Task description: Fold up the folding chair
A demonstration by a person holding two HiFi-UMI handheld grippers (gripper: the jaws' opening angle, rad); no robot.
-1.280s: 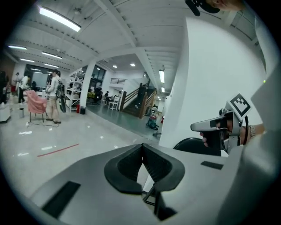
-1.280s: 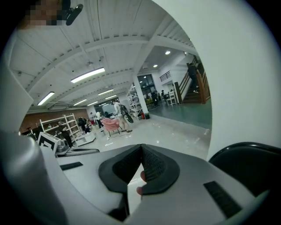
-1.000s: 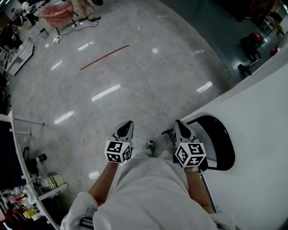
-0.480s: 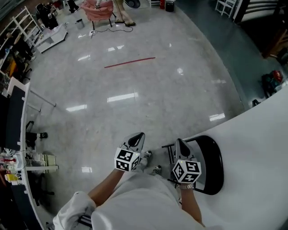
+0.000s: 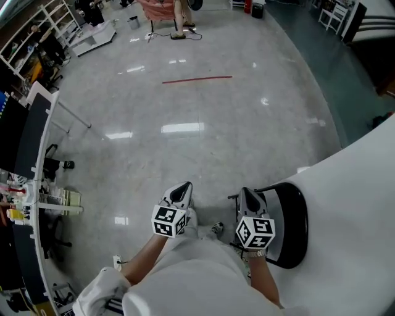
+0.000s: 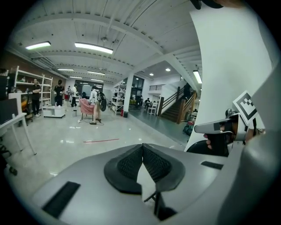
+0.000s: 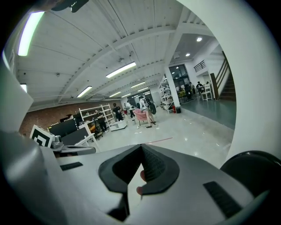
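Note:
A pink folding chair [image 5: 162, 6] stands open far across the hall at the head view's top edge, with a person standing by it. It shows small in the left gripper view [image 6: 86, 107] and in the right gripper view [image 7: 141, 116]. My left gripper [image 5: 183, 187] and right gripper [image 5: 245, 192] are held side by side in front of my body, far from the chair and aimed over the floor. Both are shut, the pads meeting with nothing between them [image 6: 142, 147] [image 7: 141, 147].
A black round seat [image 5: 293, 219] on a dark frame stands just right of my right gripper, against a big white column [image 5: 358, 203]. A red line [image 5: 197, 79] lies on the glossy floor. A desk [image 5: 31, 123] and shelves [image 5: 37, 43] line the left; stairs [image 6: 175, 103] rise behind.
The view has swung, so the pink chair and red line now sit nearer the top centre. Both grippers have shifted slightly and stay shut.

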